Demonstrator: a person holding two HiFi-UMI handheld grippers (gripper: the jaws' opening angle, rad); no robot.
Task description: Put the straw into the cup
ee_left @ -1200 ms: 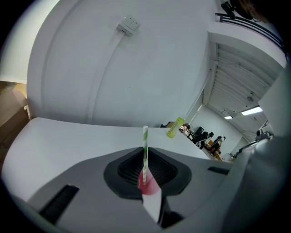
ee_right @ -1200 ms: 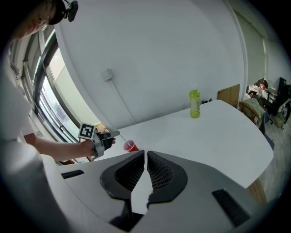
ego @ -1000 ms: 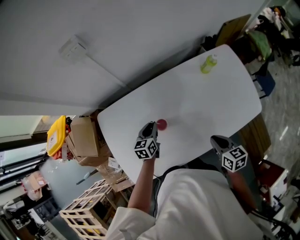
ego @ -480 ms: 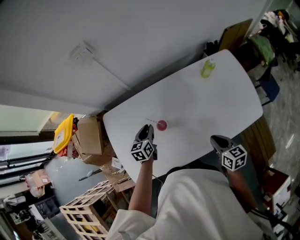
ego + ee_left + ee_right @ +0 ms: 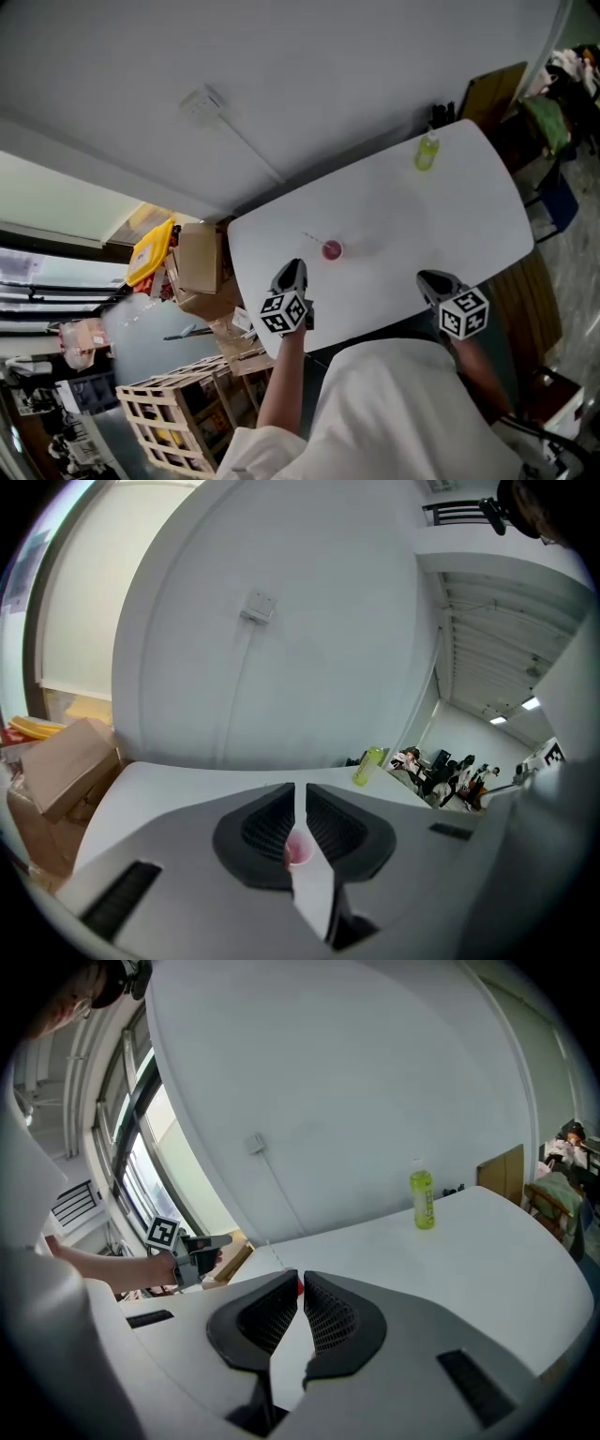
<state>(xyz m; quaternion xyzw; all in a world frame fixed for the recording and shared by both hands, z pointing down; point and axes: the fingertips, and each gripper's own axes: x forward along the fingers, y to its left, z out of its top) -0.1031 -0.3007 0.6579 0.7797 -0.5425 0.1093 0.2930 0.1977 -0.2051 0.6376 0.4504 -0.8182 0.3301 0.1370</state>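
Head view: the left gripper (image 5: 292, 269) and right gripper (image 5: 433, 279) are held over the near edge of the table (image 5: 450, 225). Anything gripped?

Nothing; both pairs of jaws are seen almost closed and empty. Just past the left one, the cup (image 5: 332, 250) is seen, the straw (image 5: 312, 238) slanting from its left side. The bottle (image 5: 427, 152) is farthest.

In the left gripper view the pink cup (image 5: 298, 850) is half covered by the left gripper (image 5: 300, 794). In the right gripper view only a red sliver of it shows past the right gripper (image 5: 300, 1279). In the head view the straw (image 5: 312, 238) is a hairline, and whether it reaches the cup cannot be told. The person's shirt (image 5: 403, 412) hides the near edge of the surface (image 5: 403, 225).
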